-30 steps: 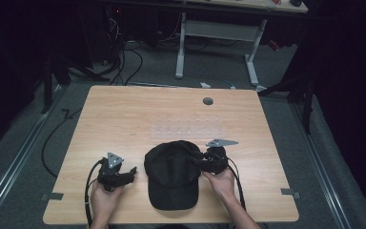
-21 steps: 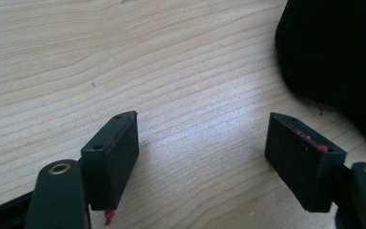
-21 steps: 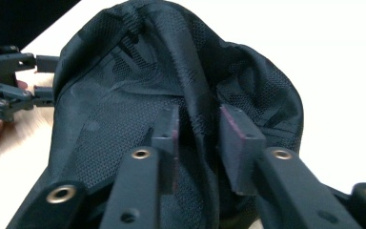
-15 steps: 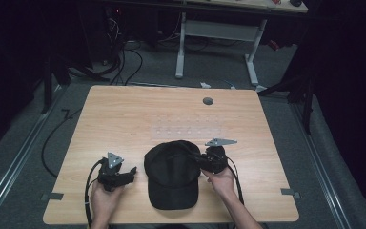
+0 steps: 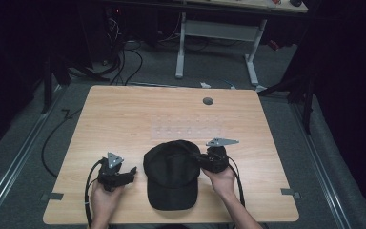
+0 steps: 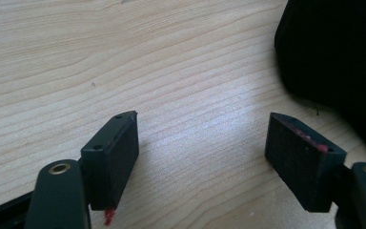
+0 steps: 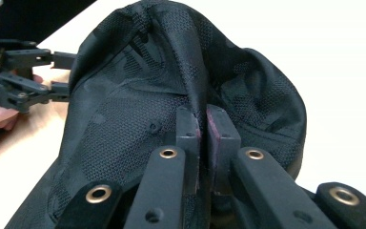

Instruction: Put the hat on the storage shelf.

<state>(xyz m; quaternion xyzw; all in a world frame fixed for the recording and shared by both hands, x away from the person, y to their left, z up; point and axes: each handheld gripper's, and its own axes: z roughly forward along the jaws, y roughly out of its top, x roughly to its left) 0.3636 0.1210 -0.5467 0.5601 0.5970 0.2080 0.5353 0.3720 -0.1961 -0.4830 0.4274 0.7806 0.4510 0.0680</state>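
Cap (image 5: 172, 175), black, lies flat on the wooden table (image 5: 138, 114), near the table's front edge and about midway along it. Brim points toward me, crown faces away.

My right gripper (image 5: 201, 158) sits at the cap's right side, level with the crown. Its jaws have just been closing and now pinch a fold of the crown fabric between them. In the right gripper view (image 7: 203, 119) the pads are nearly together, with a ridge of mesh cloth squeezed up between them. So the right one is clamped on the cap. My right hand (image 5: 223, 180) is just right of the cap, at the brim's edge.

My left gripper (image 5: 132, 171) is left of the cap, close to it but apart, not touching. Its jaws are spread with bare table between them. In the left gripper view (image 6: 202, 143) both pads hang just over the wood, nothing held. The cap's dark edge (image 6: 336, 52) shows at that view's upper right, beyond the right-hand jaw. My left hand (image 5: 104, 199) is left of the cap, near the table's front edge.

Small round hole (image 5: 208, 101) in the table lies well beyond the cap, toward the far edge.
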